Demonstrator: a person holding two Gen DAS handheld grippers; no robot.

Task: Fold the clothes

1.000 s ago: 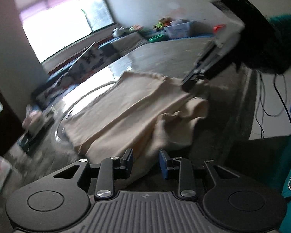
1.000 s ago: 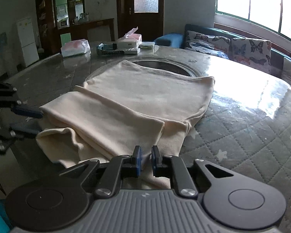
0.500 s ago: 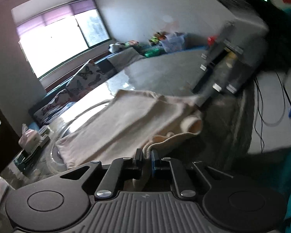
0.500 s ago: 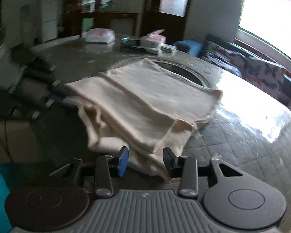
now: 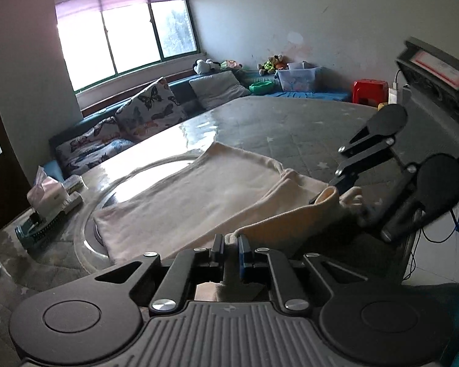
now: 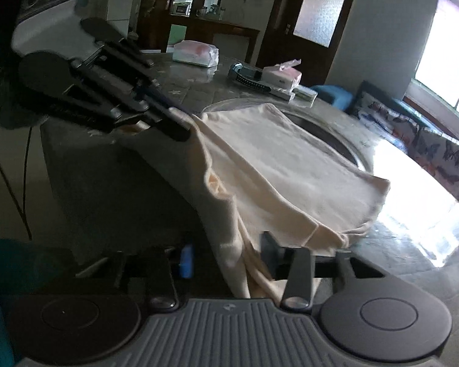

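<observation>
A cream garment (image 5: 199, 189) lies folded on the grey quilted table (image 5: 306, 128), its near edge lifted off the surface. My left gripper (image 5: 231, 244) pinches that near edge between almost shut jaws, which are opening slightly. From the right wrist view, the left gripper (image 6: 183, 125) holds a raised corner of the garment (image 6: 290, 159). My right gripper (image 6: 226, 253) has its jaws apart and closing. A hanging fold of cloth lies between them, against one finger only. In the left wrist view the right gripper (image 5: 330, 192) sits at the garment's right end.
A round inset ring (image 5: 88, 232) lies under the garment's far part. A tissue box (image 5: 46, 192) and a plastic-wrapped pack (image 6: 195, 52) stand at the table's far side. A sofa with butterfly cushions (image 5: 150, 110) runs beyond. The table edge (image 6: 107, 159) drops off close to both grippers.
The left jaws closed on the garment's near edge and raised it. The right jaws, shut on the cloth a second ago, opened wide and have narrowed again. Both grippers rolled.
</observation>
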